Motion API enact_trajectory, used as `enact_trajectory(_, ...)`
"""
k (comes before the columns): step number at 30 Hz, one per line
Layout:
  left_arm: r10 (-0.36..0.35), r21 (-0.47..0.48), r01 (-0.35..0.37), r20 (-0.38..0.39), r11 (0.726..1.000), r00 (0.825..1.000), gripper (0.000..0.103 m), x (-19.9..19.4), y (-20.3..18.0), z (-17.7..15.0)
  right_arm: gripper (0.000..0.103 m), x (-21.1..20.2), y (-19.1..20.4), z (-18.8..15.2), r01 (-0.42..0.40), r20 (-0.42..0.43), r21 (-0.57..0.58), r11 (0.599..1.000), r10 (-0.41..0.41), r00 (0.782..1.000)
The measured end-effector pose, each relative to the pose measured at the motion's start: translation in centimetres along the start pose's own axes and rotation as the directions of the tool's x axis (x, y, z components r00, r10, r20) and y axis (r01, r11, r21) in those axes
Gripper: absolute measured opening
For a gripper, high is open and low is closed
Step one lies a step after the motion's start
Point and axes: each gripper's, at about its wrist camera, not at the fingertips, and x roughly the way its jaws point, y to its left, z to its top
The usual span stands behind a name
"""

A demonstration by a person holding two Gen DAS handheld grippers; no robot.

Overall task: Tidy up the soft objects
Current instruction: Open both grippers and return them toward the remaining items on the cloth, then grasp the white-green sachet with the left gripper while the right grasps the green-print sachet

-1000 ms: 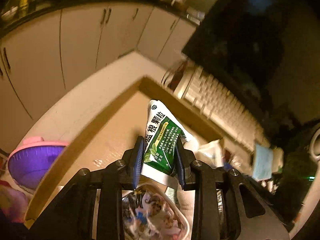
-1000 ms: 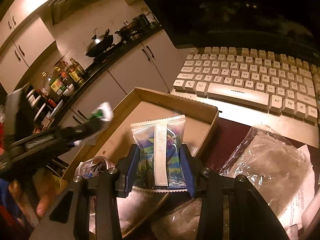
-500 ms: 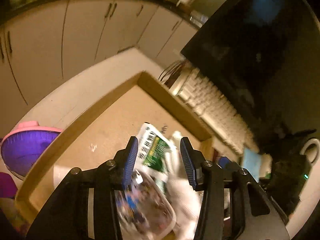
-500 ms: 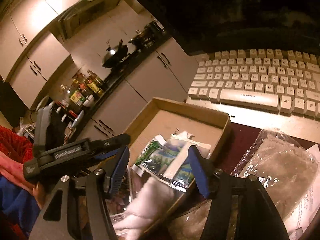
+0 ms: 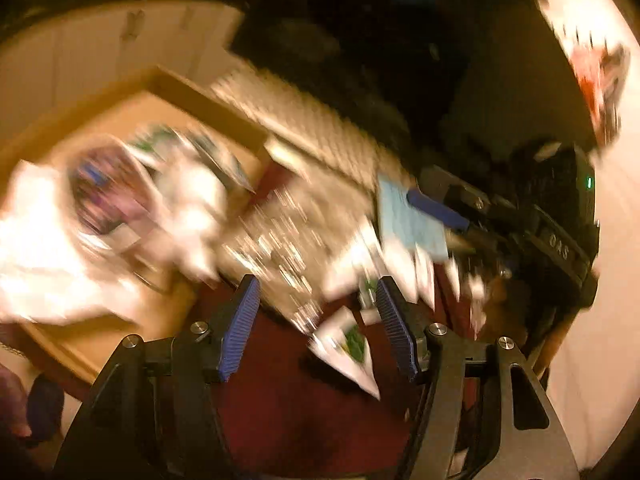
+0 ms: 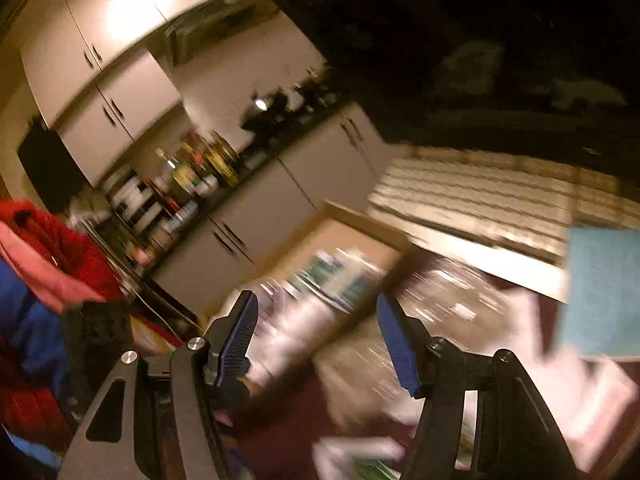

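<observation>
Both the left tool (image 5: 318,326) and right tool (image 6: 316,340) are released, one cardboard box (image 5: 208,92) holding seemingly several blurred packets (image 5: 188,184), one keyboard (image 6: 480,196) behind.

Both packets dropped, both views now swinging away

The left hand-held gripper (image 5: 318,324), which was clamping the green sachet (image 5: 160,140) a second ago, is now standing spread and empty over the dark red mat (image 5: 288,400); the right hand-held gripper (image 6: 316,340) is likewise gaping, its clear packet (image 6: 340,276) lying in the cardboard box (image 6: 360,216) beside the sachet. Both cameras are sweeping rightward, blurring everything, and a blue cloth (image 6: 604,284) is coming into sight.
</observation>
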Motion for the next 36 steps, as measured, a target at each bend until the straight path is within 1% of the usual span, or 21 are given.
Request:
enact_trajectory(2, 0.023, 0.050, -0.020, -0.066, 0.999, 0.998, 0.061, 2.4, -1.3, -0.9, 0.062, -0.9, -2.1, -1.3, 0.048, -0.029, -0.005, 0.999, -0.049, 0.998)
enact_trajectory(4, 0.053, 0.062, -0.046, -0.121, 0.997, 0.991, 0.061, 4.5, -1.9, -1.8, 0.062, -1.9, -4.8, -2.5, 0.092, -0.039, 0.031, 0.995, -0.091, 0.995)
enact_trajectory(5, 0.055, 0.051, -0.048, -0.143, 0.998, 0.988, 0.061, 5.2, -1.9, -2.2, 0.062, -2.3, -5.8, -3.0, 0.092, -0.040, 0.056, 0.994, -0.090, 0.995)
enact_trajectory(6, 0.041, 0.029, -0.037, -0.157, 0.999, 0.987, 0.061, 5.8, -1.9, -2.4, 0.062, -2.5, -7.0, -3.6, 0.084, -0.042, 0.086, 0.993, -0.081, 0.996)
enact_trajectory(8, 0.037, 0.004, -0.036, -0.178, 0.999, 0.983, 0.060, 6.5, -2.3, -3.0, 0.062, -2.7, -8.5, -4.4, 0.061, -0.019, 0.123, 0.991, -0.060, 0.998)
enact_trajectory(10, 0.049, 0.011, -0.048, -0.174, 0.999, 0.984, 0.060, 6.7, -2.8, -3.2, 0.062, -2.5, -9.1, -5.0, 0.026, -0.021, 0.140, 0.990, -0.023, 0.999)
enact_trajectory(11, 0.064, 0.009, -0.064, -0.172, 0.998, 0.983, 0.059, 6.8, -3.0, -3.2, 0.062, -2.2, -8.8, -5.1, 0.025, -0.035, 0.133, 0.991, -0.021, 0.999)
enact_trajectory(12, 0.073, 0.002, -0.074, -0.168, 0.997, 0.983, 0.050, 6.6, -2.8, -3.2, 0.062, -2.1, -8.2, -5.3, 0.016, -0.037, 0.105, 0.994, -0.012, 0.999)
enact_trajectory(13, 0.083, -0.001, -0.085, -0.173, 0.996, 0.981, 0.043, 6.9, -2.8, -3.2, 0.062, -1.9, -7.5, -5.3, 0.007, -0.043, 0.072, 0.997, -0.004, 0.999)
enact_trajectory(14, 0.098, -0.001, -0.099, -0.171, 0.995, 0.980, 0.032, 6.9, -2.7, -3.2, 0.062, -1.5, -6.9, -5.4, 0.016, -0.050, 0.048, 0.999, -0.014, 0.999)
enact_trajectory(15, 0.107, 0.000, -0.108, -0.166, 0.994, 0.980, 0.028, 6.9, -2.8, -3.3, 0.061, -1.2, -6.5, -5.5, 0.042, -0.059, 0.032, 0.999, -0.040, 0.997)
enact_trajectory(16, 0.100, 0.003, -0.101, -0.164, 0.995, 0.981, 0.027, 6.9, -3.0, -3.3, 0.061, -0.8, -6.5, -5.5, 0.069, -0.070, 0.027, 0.997, -0.067, 0.995)
enact_trajectory(17, 0.093, 0.001, -0.094, -0.162, 0.996, 0.982, 0.023, 6.9, -2.9, -3.4, 0.061, -0.4, -6.6, -5.7, 0.094, -0.084, 0.027, 0.995, -0.092, 0.992)
enact_trajectory(18, 0.077, -0.002, -0.078, -0.158, 0.997, 0.984, 0.019, 6.6, -3.0, -3.5, 0.061, -0.1, -6.8, -5.8, 0.099, -0.095, 0.032, 0.995, -0.095, 0.991)
enact_trajectory(20, 0.047, 0.003, -0.047, -0.153, 0.999, 0.987, 0.018, 6.0, -3.0, -3.7, 0.061, 0.4, -6.8, -6.1, 0.089, -0.112, 0.035, 0.995, -0.084, 0.990)
enact_trajectory(22, 0.036, -0.006, -0.038, -0.141, 0.999, 0.989, 0.017, 5.4, -2.8, -3.8, 0.060, 1.2, -6.3, -6.3, 0.092, -0.133, 0.012, 0.996, -0.089, 0.987)
enact_trajectory(25, 0.018, -0.028, -0.022, -0.126, 0.999, 0.992, 0.017, 5.0, -2.4, -3.5, 0.045, 1.9, -5.8, -7.0, 0.140, -0.154, -0.043, 0.989, -0.145, 0.977)
enact_trajectory(27, -0.017, -0.041, 0.013, -0.108, 0.999, 0.994, 0.016, 4.3, -2.2, -3.4, 0.040, 1.7, -5.6, -7.1, 0.158, -0.140, -0.062, 0.986, -0.165, 0.976)
enact_trajectory(30, -0.061, -0.052, 0.057, -0.074, 0.997, 0.995, 0.016, 3.0, -2.0, -3.2, 0.037, 1.7, -5.4, -7.1, 0.177, -0.122, -0.085, 0.981, -0.187, 0.975)
enact_trajectory(33, -0.068, -0.058, 0.066, -0.041, 0.996, 0.997, 0.016, 1.8, -1.8, -3.0, 0.036, 1.4, -5.5, -7.1, 0.151, -0.111, -0.075, 0.986, -0.159, 0.981)
enact_trajectory(36, -0.102, -0.091, 0.100, -0.009, 0.991, 0.995, 0.016, 0.6, -1.0, -2.7, 0.036, 0.5, -5.0, -6.8, 0.123, -0.054, -0.083, 0.989, -0.128, 0.990)
